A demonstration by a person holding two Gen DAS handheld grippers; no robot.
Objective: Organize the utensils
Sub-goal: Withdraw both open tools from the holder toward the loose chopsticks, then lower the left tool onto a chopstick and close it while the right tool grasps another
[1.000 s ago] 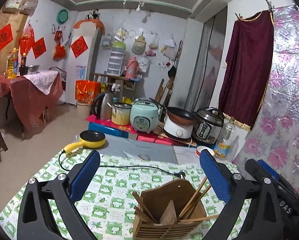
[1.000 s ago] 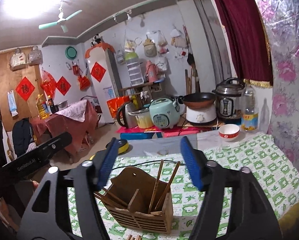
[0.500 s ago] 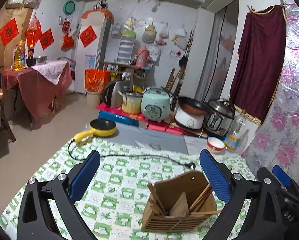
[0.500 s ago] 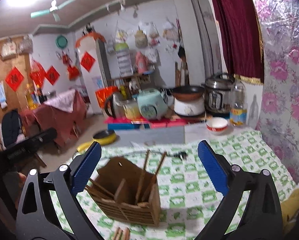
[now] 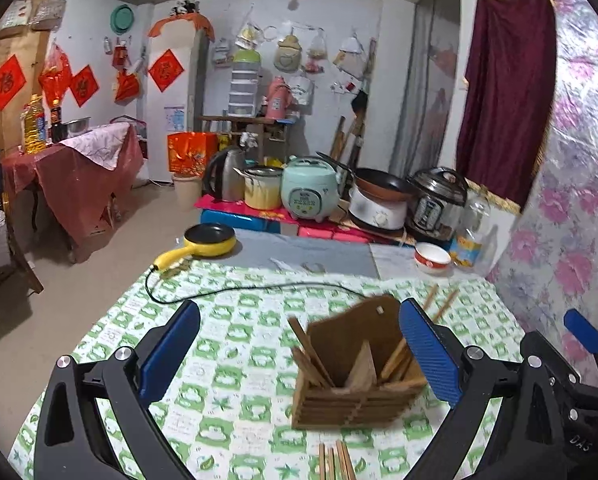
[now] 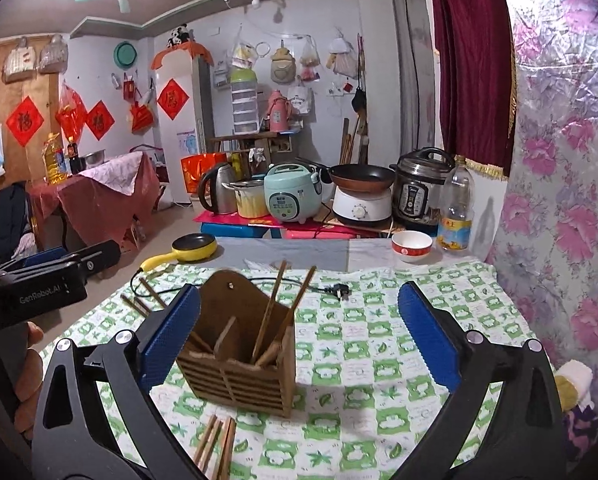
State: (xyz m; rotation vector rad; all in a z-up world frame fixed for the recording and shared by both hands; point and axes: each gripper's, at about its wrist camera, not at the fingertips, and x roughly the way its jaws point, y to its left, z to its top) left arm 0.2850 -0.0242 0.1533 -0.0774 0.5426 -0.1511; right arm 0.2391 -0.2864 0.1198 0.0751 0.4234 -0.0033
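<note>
Wooden and slatted, the utensil holder (image 6: 243, 356) stood on the green-checked cloth of the counter (image 6: 363, 344), toward its near edge, with several chopsticks (image 6: 273, 308) leaning upright inside its compartments. More loose chopsticks (image 6: 219, 440) lay flat on the cloth just in front of the holder. The right hand-held gripper (image 6: 299, 340) had just been opening and stood spread wide, nothing pinched, the holder just beside its left finger. The left hand-held gripper (image 5: 299, 356) was spread too, and empty; its right pad (image 5: 427, 352) overlapped the holder's side, though contact was hard to judge through blur. A red-and-white bowl (image 6: 411, 245) sat near the counter's far right corner.
</note>
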